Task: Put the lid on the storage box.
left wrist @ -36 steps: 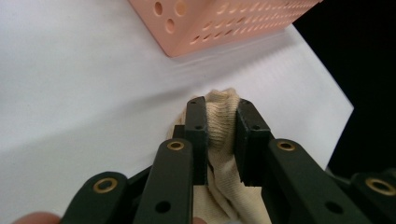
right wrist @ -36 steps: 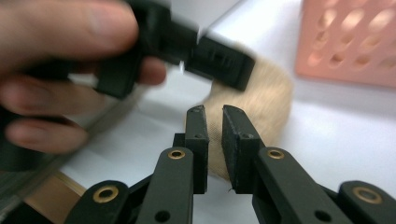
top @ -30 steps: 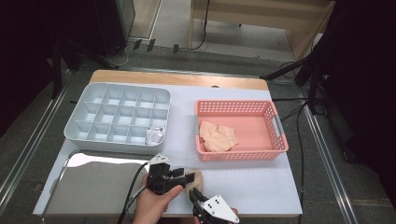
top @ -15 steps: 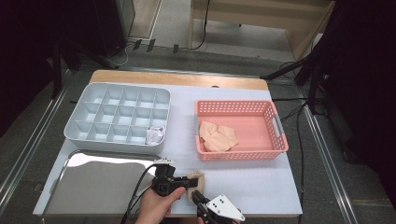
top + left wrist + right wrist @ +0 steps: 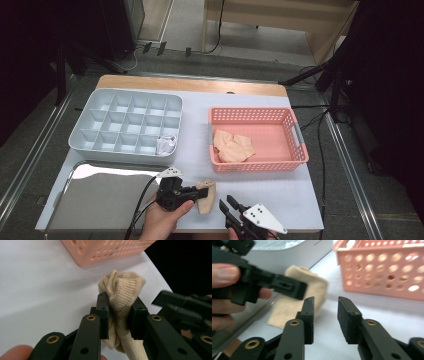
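A beige sock (image 5: 206, 197) lies bunched near the table's front edge, and my left gripper (image 5: 197, 191) is shut on it. In the left gripper view the two pads (image 5: 103, 315) pinch the ribbed fabric (image 5: 122, 287); those jaws have just been closing with the sock between them. My right gripper (image 5: 227, 202) sits just right of the sock, at the front edge. Its jaws have just been opening, and in the right gripper view they (image 5: 325, 315) stand apart with nothing between them, the sock (image 5: 317, 290) a little beyond.
A pink basket (image 5: 255, 114) at the right holds more beige socks (image 5: 232, 146). A grey compartment tray (image 5: 125, 120) stands at the left with a white bundle (image 5: 166, 145) in one front cell. A shiny metal tray (image 5: 100, 200) lies at the front left.
The left gripper's jaws have shut on the sock. The right gripper has let go of it, opened and drawn back to the right.
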Demonstrator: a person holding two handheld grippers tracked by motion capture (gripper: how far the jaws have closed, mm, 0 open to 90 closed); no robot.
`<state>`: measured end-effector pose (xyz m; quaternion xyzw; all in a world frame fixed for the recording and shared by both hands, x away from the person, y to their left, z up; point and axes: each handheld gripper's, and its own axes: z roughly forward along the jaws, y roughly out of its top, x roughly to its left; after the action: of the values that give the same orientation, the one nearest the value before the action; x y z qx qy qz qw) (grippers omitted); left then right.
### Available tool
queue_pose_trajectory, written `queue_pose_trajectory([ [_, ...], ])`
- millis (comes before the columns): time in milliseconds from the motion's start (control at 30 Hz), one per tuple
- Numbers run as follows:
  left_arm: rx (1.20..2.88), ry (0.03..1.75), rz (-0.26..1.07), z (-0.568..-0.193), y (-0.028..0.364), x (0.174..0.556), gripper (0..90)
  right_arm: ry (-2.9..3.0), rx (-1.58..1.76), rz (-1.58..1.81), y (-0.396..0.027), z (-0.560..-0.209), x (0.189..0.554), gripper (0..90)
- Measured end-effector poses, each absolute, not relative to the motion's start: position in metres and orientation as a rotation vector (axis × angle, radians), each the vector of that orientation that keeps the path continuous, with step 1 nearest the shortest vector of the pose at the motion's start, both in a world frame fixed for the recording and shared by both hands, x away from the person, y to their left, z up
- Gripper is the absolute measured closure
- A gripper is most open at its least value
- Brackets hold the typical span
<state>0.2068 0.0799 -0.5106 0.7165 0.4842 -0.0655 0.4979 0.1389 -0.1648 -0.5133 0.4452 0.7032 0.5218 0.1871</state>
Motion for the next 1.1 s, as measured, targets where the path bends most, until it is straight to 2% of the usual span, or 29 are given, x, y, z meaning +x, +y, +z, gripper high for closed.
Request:
queue_pose_trajectory([
  [300,1.699,1.149,-0.097,-0.498,0.098,0.207,74.7,1.963,1.278,1.441,-0.191,-0.512,0.161,37.5],
  [567,1.689,1.150,-0.066,-0.488,0.114,0.211,74.7,1.952,1.289,1.424,-0.214,-0.517,0.176,18.8],
  [700,1.671,1.161,-0.051,-0.488,0.121,0.212,74.7,1.953,1.312,1.404,-0.224,-0.521,0.178,14.5],
  [1100,1.632,1.185,0.001,-0.476,0.135,0.208,74.8,1.929,1.366,1.401,-0.250,-0.529,0.181,12.4],
])
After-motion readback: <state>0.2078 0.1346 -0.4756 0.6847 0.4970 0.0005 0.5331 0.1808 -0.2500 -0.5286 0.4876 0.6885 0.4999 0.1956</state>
